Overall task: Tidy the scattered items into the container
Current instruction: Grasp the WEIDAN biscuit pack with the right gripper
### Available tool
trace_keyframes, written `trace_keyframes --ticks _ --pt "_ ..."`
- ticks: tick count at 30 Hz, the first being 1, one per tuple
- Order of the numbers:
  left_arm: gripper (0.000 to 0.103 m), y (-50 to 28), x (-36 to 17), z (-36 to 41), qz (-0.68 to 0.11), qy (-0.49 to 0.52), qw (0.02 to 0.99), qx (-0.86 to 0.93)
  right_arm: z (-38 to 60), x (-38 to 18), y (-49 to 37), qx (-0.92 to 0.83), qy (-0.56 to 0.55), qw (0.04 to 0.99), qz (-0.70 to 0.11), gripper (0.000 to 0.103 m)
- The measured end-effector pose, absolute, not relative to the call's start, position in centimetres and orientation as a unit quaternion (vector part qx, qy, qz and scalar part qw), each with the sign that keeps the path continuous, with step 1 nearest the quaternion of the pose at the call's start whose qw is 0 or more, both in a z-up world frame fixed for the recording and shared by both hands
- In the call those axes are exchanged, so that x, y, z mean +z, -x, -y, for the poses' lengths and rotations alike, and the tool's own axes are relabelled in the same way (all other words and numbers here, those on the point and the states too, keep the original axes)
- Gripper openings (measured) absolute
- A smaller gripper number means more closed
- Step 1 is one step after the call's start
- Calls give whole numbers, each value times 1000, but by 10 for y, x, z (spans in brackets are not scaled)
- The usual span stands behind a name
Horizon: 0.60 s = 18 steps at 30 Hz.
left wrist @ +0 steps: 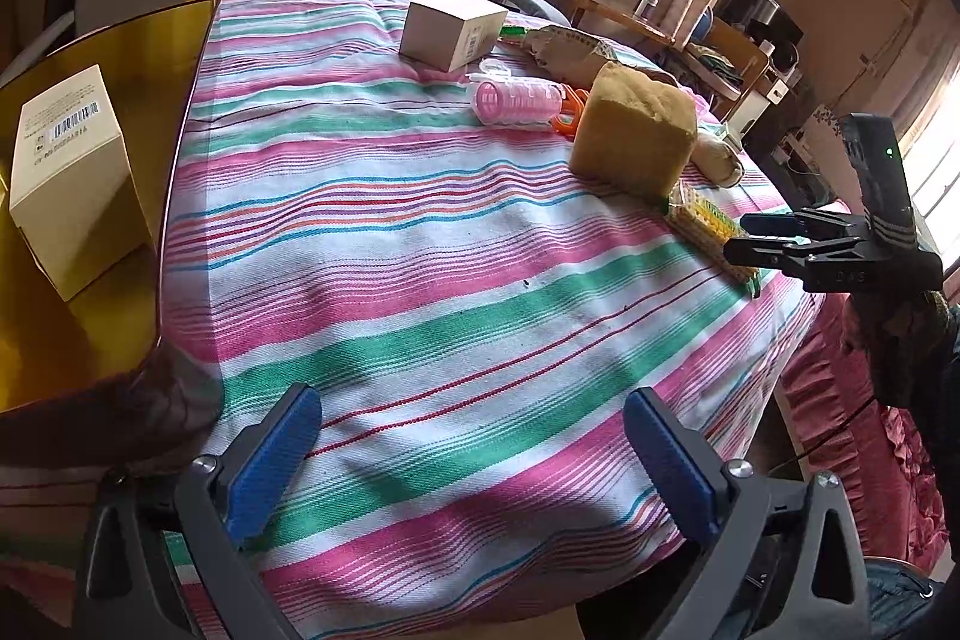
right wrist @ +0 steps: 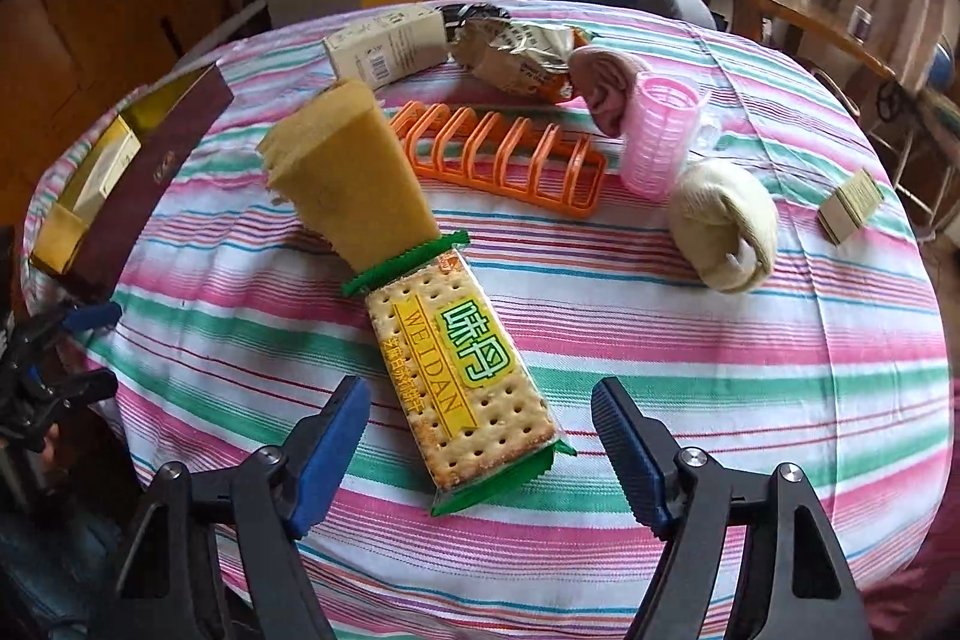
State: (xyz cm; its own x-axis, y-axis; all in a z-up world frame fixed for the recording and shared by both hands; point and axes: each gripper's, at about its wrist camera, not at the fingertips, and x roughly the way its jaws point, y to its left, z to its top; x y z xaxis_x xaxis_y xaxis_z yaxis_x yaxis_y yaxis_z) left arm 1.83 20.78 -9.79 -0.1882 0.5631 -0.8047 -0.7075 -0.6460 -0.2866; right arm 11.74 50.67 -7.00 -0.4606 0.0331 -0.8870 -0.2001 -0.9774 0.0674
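Right gripper (right wrist: 480,436): released, jaws spread wide, held just above the table's near edge. The near end of the cracker packet (right wrist: 459,376) lies between its blue pads (right wrist: 333,451), neither pad touching it. The packet runs away from the near edge toward the table's middle, flat on the striped tablecloth (right wrist: 750,400).

Left gripper (left wrist: 471,466): released, jaws wide apart, nothing between them, above bare cloth at the table's near edge in its own view.

At the packet's far end a yellow sponge block (right wrist: 342,178) touches the green crimped seal. Right of it, toward the right edge, sits a rolled cream sock (right wrist: 720,226); a small cardboard box (right wrist: 852,205) stands close to that edge.

Beyond the sponge lies an orange rack (right wrist: 510,154), with a pink hair roller (right wrist: 660,139) upright at its right end. Behind these, near the far edge, are a crumpled foil wrapper (right wrist: 516,52), a white carton (right wrist: 390,43) and a pinkish rolled cloth (right wrist: 603,82).

The container (right wrist: 144,160), a dark box with gold lining, stands at the left edge. One cream carton (left wrist: 72,172) rests inside it.
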Motion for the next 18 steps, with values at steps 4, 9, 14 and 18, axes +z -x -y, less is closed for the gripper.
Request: trace_keyframes --ticks 4,9,14,18 --pt "103 -21 -98 -209 -85 479 413 770 -506 -80 -108 841 533 62 -70 76" --pt "103 -23 -99 -211 -95 475 409 774 -512 -84 -116 842 527 72 -85 71" --pt "103 -24 -99 -212 -102 472 407 775 -515 -82 -122 847 516 81 -98 73" --pt "103 -24 -99 -211 -99 473 408 775 -512 -84 -114 845 515 100 -102 74"
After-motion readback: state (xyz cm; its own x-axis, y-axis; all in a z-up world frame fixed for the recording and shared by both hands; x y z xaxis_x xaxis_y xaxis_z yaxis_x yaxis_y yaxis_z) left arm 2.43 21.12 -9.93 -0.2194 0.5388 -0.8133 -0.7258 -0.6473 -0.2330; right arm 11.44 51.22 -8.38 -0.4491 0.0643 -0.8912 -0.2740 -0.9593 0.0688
